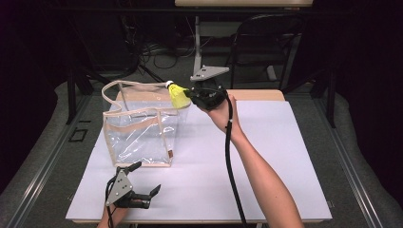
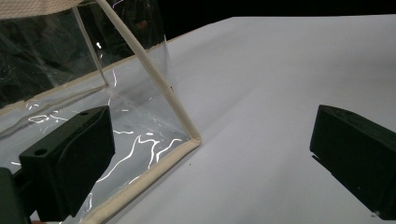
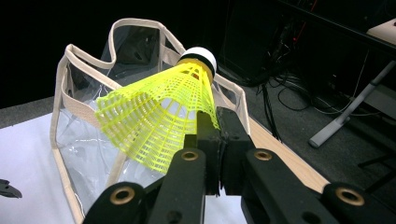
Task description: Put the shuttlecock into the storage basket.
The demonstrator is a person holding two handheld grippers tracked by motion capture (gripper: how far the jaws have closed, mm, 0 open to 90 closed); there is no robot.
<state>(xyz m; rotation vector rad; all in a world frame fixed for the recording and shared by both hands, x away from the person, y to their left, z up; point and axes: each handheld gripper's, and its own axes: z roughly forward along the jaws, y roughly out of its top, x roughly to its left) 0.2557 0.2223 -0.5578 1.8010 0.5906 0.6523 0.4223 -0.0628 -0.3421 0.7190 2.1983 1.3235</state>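
A yellow plastic shuttlecock (image 1: 177, 94) with a white cork tip hangs above the right rim of a clear bag (image 1: 140, 126) with beige trim. My right gripper (image 1: 189, 94) is shut on the shuttlecock's mesh skirt (image 3: 159, 123), and the cork (image 3: 200, 57) points away toward the bag's opening (image 3: 135, 51). My left gripper (image 1: 146, 178) lies low near the table's front left edge, open with nothing between its jaws. It sits just in front of the bag's lower front corner (image 2: 194, 140).
A white board (image 1: 266, 156) covers the table, with bare surface to the right of the bag. Behind the table stand a dark chair (image 1: 266, 42) and a desk leg, with cables on the floor (image 1: 161, 52).
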